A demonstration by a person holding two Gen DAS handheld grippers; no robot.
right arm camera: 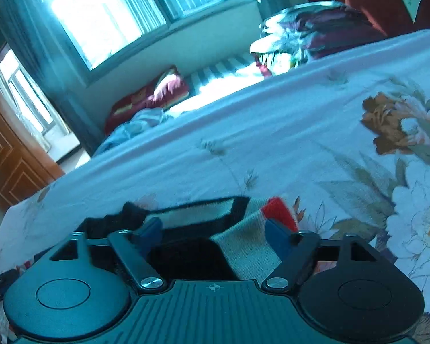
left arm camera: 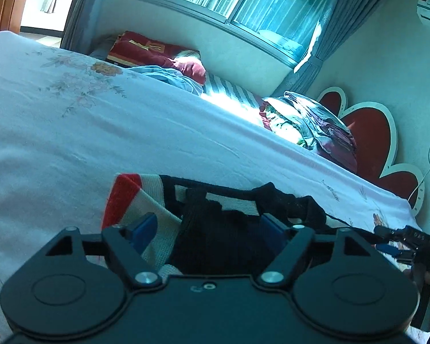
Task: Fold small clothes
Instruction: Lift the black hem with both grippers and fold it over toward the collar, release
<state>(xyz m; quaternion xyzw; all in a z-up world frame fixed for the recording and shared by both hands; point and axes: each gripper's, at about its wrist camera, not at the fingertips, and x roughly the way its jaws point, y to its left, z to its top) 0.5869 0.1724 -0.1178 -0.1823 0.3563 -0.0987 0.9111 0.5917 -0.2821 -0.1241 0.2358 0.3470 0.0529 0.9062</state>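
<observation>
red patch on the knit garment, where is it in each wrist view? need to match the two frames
Left wrist: the red patch sits at the garment's left end, lower left of centre, above the left finger.
Right wrist: the red patch sits at the garment's right end, right of centre, above the right finger.
Shared landmark: the dark red pillow under the window, across the bed.

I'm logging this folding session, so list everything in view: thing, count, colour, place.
Knitted garment: one, black, cream and red, on the bed beneath both grippers.
Floral bedsheet: one, pale with flowers, covering the bed.
Bedding pile: one, maroon and patterned, by the headboard.
Heart-shaped headboard: one, red with white edge, at the bed's end.
Curtains: grey-blue, beside the window.
Wooden door: one, brown, far corner.
Left gripper: black, blue pads, open.
Right gripper: same, open.
</observation>
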